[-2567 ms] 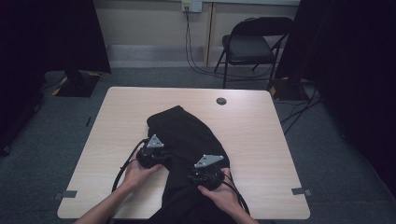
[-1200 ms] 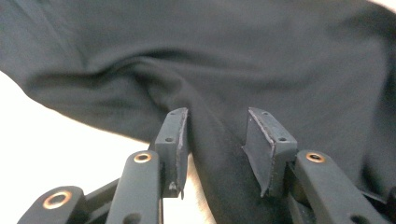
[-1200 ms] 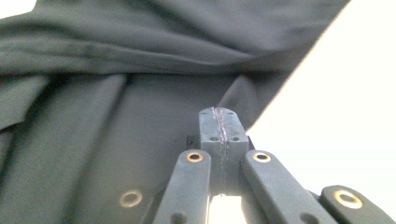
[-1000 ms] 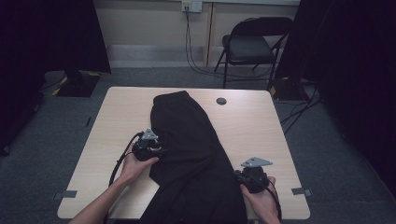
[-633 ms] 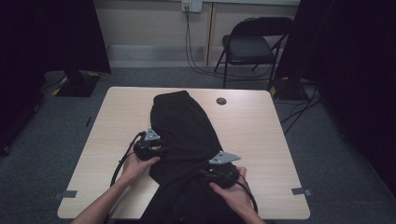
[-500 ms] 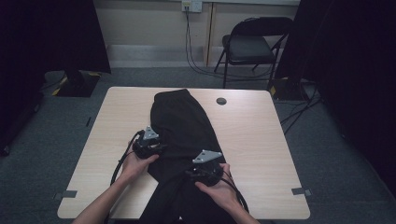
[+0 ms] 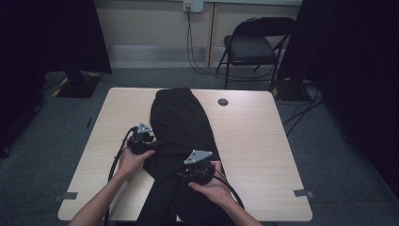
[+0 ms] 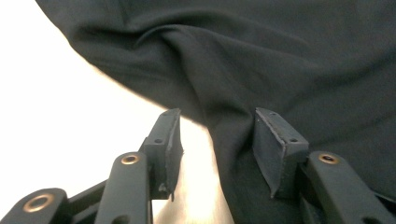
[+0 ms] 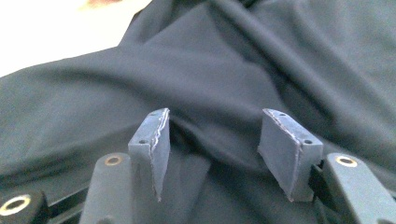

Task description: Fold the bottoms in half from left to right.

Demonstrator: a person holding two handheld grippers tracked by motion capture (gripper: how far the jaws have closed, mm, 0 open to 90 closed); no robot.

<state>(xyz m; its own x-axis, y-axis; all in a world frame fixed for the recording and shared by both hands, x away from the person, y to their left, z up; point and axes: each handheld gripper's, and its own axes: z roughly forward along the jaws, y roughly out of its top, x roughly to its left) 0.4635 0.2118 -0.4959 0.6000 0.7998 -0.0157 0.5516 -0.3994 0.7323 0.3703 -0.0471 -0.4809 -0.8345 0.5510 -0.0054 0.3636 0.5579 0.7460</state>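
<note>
A long black cloth garment lies lengthwise down the middle of the pale wooden table, running from near the far edge to the near edge, where it spills over beside the person's forearms. We see it narrow and rounded at the far end and broader, with loose folds, toward the near end.

The left gripper sits at the garment's left border, about halfway along the table, held in the left hand. In the left gripper view we find its jaws partly open, having just been opening; a raised fold of the cloth lies between them, with bare tabletop showing beside the left pad. The pads do not press on the fold.

The right gripper rests over the near part of the garment, nearer the person than the left gripper, in the right hand. In the right gripper view we note its jaws likewise stand partly apart and have just been opening; rumpled cloth lies under and between them, and neither pad pinches it.

Beyond the table we mark a small round dark grommet in the tabletop just right of the garment's far end, and a black folding chair against the far wall.
</note>
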